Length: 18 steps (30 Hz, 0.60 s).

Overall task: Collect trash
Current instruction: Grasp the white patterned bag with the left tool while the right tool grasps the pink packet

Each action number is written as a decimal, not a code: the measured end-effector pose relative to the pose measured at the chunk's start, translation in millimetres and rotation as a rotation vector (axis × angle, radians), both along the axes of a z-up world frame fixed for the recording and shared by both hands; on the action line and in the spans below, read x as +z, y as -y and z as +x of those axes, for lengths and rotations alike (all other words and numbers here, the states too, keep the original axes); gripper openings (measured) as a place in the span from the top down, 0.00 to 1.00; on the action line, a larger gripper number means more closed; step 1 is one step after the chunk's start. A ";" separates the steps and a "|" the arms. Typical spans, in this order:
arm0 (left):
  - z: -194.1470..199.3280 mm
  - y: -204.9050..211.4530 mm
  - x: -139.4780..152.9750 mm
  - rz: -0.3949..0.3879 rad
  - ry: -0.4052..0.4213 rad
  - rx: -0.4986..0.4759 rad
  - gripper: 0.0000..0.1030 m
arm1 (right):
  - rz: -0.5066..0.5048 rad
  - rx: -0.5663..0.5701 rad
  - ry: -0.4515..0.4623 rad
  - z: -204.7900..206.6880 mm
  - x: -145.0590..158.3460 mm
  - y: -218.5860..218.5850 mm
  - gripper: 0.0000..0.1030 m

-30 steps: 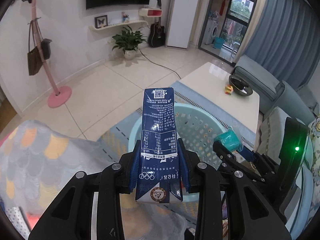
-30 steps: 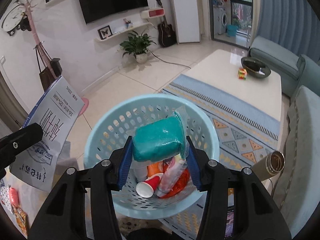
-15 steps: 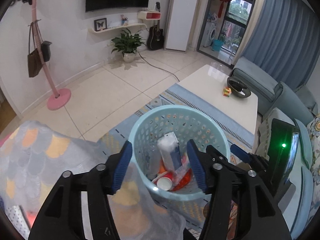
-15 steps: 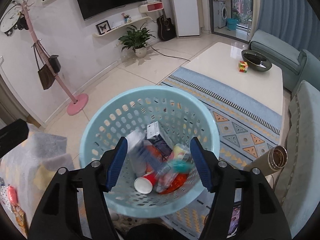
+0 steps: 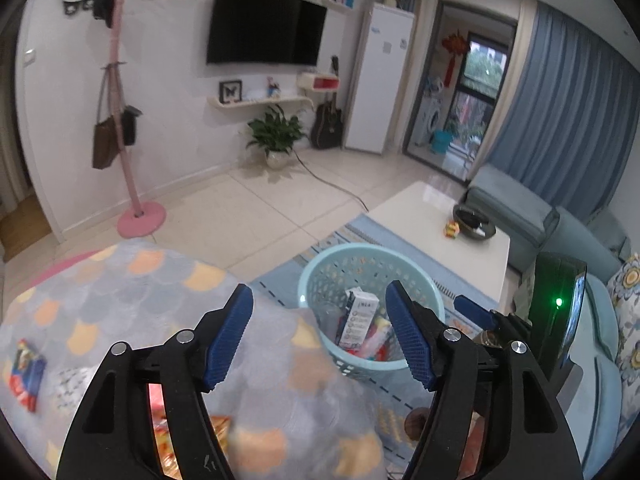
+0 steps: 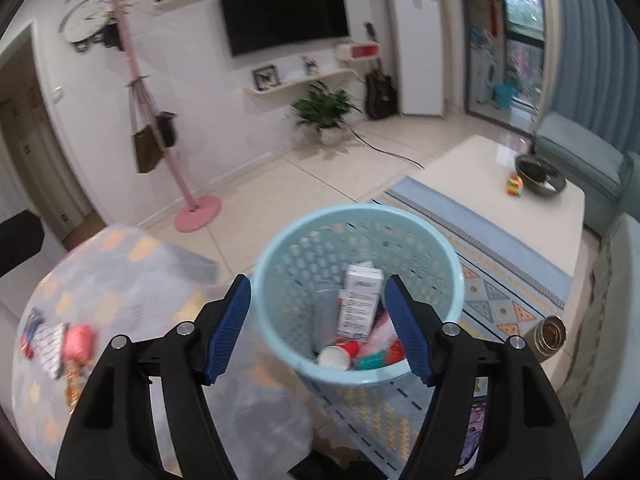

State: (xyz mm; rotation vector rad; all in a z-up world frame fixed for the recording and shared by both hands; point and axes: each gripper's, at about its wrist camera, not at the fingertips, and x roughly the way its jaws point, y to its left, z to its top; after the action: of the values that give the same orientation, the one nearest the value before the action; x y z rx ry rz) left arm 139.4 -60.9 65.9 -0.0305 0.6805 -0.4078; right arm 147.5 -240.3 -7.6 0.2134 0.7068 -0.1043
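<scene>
A light blue perforated basket (image 5: pixel 320 276) (image 6: pixel 280 256) stands on the rug. In it lie a milk carton (image 5: pixel 357 322) (image 6: pixel 359 300), a red paper cup (image 6: pixel 338 356), a teal packet (image 6: pixel 370 361) and other trash. My left gripper (image 5: pixel 320 336) is open and empty, above the blanket edge and the basket. My right gripper (image 6: pixel 318 328) is open and empty, just above the basket's near rim. Wrappers (image 5: pixel 25 376) (image 6: pixel 48 340) lie on the scale-patterned blanket (image 5: pixel 120 300) (image 6: pixel 100 280) at the left.
A white coffee table (image 5: pixel 440 240) (image 6: pixel 480 184) with a dark bowl (image 6: pixel 540 178) and a colourful cube (image 6: pixel 514 184) stands beyond the basket. A metal flask (image 6: pixel 550 338) lies at the right. A pink coat stand (image 5: pixel 138 212), a sofa (image 5: pixel 560 224) and a black device with a green light (image 5: pixel 558 304) are around.
My left gripper opened and dropped the blue milk carton into the basket. My right gripper opened and dropped the teal packet in. Both have since pulled back and up from the basket.
</scene>
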 end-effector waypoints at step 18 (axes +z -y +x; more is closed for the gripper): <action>-90.6 -146.5 7.1 -0.120 0.045 0.262 0.34 | -0.116 0.336 0.109 -76.8 42.5 -122.5 0.31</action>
State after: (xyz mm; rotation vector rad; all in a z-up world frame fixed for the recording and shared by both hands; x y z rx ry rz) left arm 48.7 85.6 73.1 -0.2215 0.5982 -0.1965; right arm 70.7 -117.8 35.0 -0.0128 0.6177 0.1856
